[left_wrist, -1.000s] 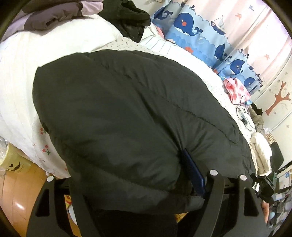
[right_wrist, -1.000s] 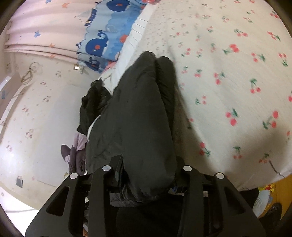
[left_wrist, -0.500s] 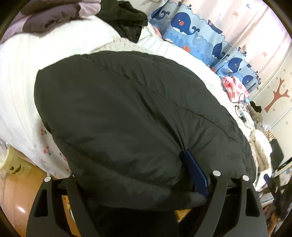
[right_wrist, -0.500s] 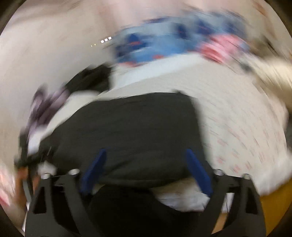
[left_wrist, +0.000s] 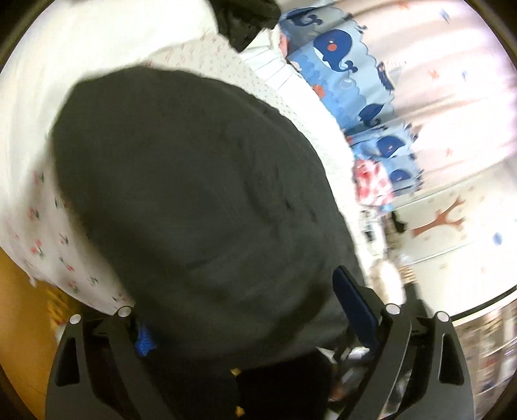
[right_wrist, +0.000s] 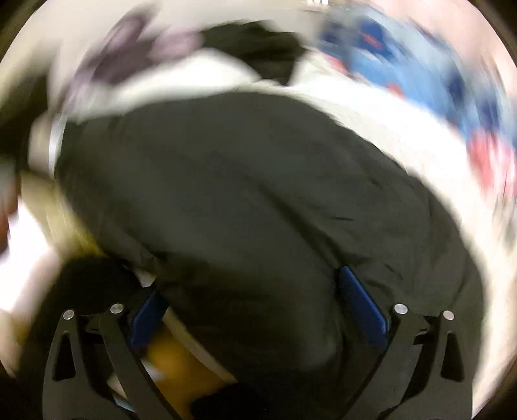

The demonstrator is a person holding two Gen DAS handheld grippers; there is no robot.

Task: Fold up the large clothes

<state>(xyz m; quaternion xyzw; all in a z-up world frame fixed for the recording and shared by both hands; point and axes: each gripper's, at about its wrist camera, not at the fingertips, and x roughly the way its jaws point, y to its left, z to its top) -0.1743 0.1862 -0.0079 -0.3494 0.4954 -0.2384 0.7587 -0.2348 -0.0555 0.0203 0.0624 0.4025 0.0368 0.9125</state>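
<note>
A black padded jacket [left_wrist: 200, 200] lies folded on the white cherry-print bed [left_wrist: 48, 232]. My left gripper [left_wrist: 239, 310] is at the jacket's near edge with the fabric bulging between its fingers. Its jaws are opening, and both blue pads [left_wrist: 353, 307] show beside the cloth. In the blurred right wrist view the same jacket [right_wrist: 258, 194] fills the middle. My right gripper [right_wrist: 248, 287] hangs open over its near edge, and its blue pads [right_wrist: 360, 307] stand wide apart on either side of the fabric.
More dark clothes [left_wrist: 245, 19] are heaped at the bed's far end. A blue whale-print curtain [left_wrist: 342, 61] and a red-and-white cloth [left_wrist: 371, 187] lie beyond the bed. Orange floor [left_wrist: 19, 307] shows at the lower left.
My right gripper let go of the jacket fold, opened wide, rolled and swung across the jacket. My left gripper's jaws spread wider and it rolled, so its view tilted.
</note>
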